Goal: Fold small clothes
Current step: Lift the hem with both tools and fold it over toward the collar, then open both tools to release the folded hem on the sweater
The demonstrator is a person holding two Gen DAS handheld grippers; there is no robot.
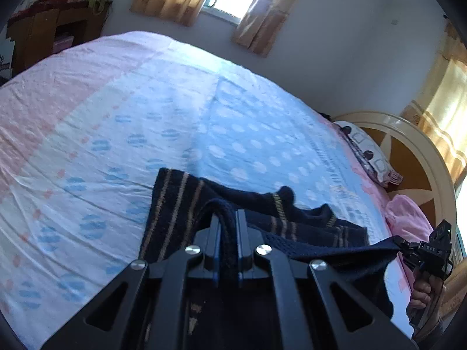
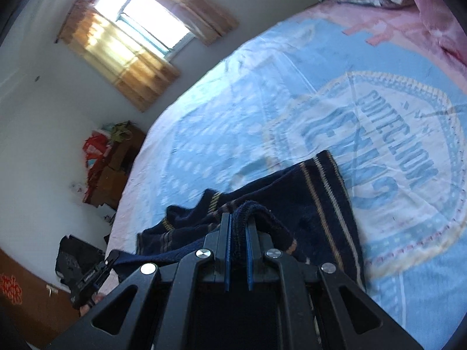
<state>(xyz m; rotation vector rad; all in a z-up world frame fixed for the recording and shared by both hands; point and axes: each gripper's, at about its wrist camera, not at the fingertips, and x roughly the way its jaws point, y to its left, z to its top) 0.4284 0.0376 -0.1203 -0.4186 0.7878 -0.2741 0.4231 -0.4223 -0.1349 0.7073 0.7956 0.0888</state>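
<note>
A small navy knit garment with tan stripes [image 1: 181, 204] lies partly on the bed, its near edge lifted. My left gripper [image 1: 228, 215] is shut on a ribbed navy edge of it. My right gripper [image 2: 238, 218] is shut on another ribbed edge of the same garment [image 2: 321, 204]. The right gripper also shows at the right of the left wrist view [image 1: 400, 245], pulling the cloth taut between the two. The left gripper shows at the lower left of the right wrist view [image 2: 112, 258], shut on the cloth.
The bed sheet [image 1: 146, 116] is light blue and pink with a round printed emblem [image 2: 394, 160]. A pillow [image 1: 364, 148] and headboard [image 1: 423, 157] lie at the right. A wooden cabinet [image 1: 43, 35] with clutter stands beyond the bed. Curtained windows [image 2: 131, 38] are on the walls.
</note>
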